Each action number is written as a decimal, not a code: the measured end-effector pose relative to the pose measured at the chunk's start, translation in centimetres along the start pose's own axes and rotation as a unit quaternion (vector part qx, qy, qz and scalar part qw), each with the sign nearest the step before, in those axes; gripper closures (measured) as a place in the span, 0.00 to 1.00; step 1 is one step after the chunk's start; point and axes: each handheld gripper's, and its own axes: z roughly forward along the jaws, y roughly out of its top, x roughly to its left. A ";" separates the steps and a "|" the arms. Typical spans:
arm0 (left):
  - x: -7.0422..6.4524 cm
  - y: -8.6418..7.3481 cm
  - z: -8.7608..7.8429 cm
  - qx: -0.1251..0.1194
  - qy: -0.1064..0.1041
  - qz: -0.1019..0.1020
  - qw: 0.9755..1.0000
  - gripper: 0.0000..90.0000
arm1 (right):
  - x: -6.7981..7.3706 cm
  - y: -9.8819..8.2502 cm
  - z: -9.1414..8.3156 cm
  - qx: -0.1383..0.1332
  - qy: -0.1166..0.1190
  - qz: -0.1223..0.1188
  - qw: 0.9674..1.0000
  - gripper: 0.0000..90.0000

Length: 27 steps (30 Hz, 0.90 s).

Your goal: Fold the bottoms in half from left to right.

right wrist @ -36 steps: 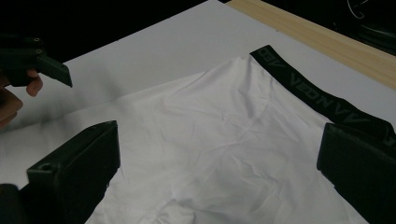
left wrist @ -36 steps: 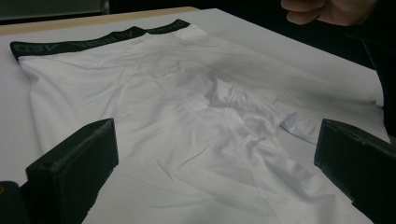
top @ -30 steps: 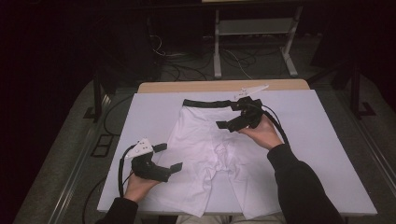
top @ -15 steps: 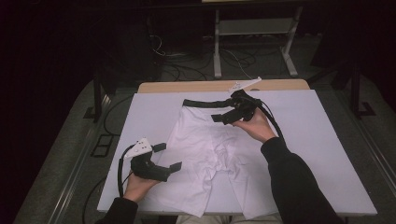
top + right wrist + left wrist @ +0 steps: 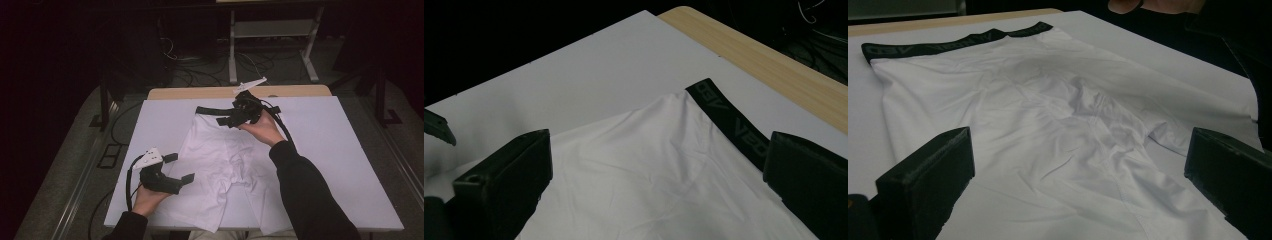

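White shorts (image 5: pixel 220 165) lay flat on the white table (image 5: pixel 340 150), black waistband (image 5: pixel 210 110) at the far end, legs toward the person; some creases around the crotch seam. Right claw (image 5: pixel 227 121) hovered released over the waistband's right end, jaws spread wide with nothing between them; in the right gripper view the band (image 5: pixel 729 117) sat just ahead of it, running toward its right-hand jaw, cloth under both jaws. Left claw (image 5: pixel 179 168) also released and empty, sitting at the left leg's outer edge, pointing across the fabric; in the left gripper view the shorts (image 5: pixel 1048 130) spread out ahead between its jaws. Read this as the approach step of a fold or straighten job: both claws lined up, no grasp made. Next move probably called for the right claw to drop onto the waistband corner and pinch a single edge; the left to nip the leg hem; thin cloth, so jaws needed to come low against the table or they'd close on air.
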 end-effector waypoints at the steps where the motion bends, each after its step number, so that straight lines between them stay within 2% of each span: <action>1: 0.0 0.0 0.0 0.000 0.000 0.001 1.000 0.00 | 0.1 0.1 0.3 0.002 0.001 0.001 1.000 0.00; 7: 0.1 0.0 0.0 -0.001 -0.002 0.001 1.000 0.00 | 0.4 0.8 2.0 0.004 0.003 -0.007 1.000 0.00; 15: 0.1 0.0 0.0 -0.003 -0.003 -0.001 1.000 0.00 | 0.6 1.7 4.0 0.015 -0.001 -0.002 1.000 0.00; 18: 0.1 0.0 -0.1 -0.004 -0.003 -0.002 1.000 0.00 | 0.6 2.1 4.5 0.009 -0.001 -0.001 1.000 0.00; 27: 0.1 0.0 -0.1 -0.006 -0.005 -0.005 1.000 0.00 | 0.6 2.9 6.2 0.014 -0.003 0.006 1.000 0.00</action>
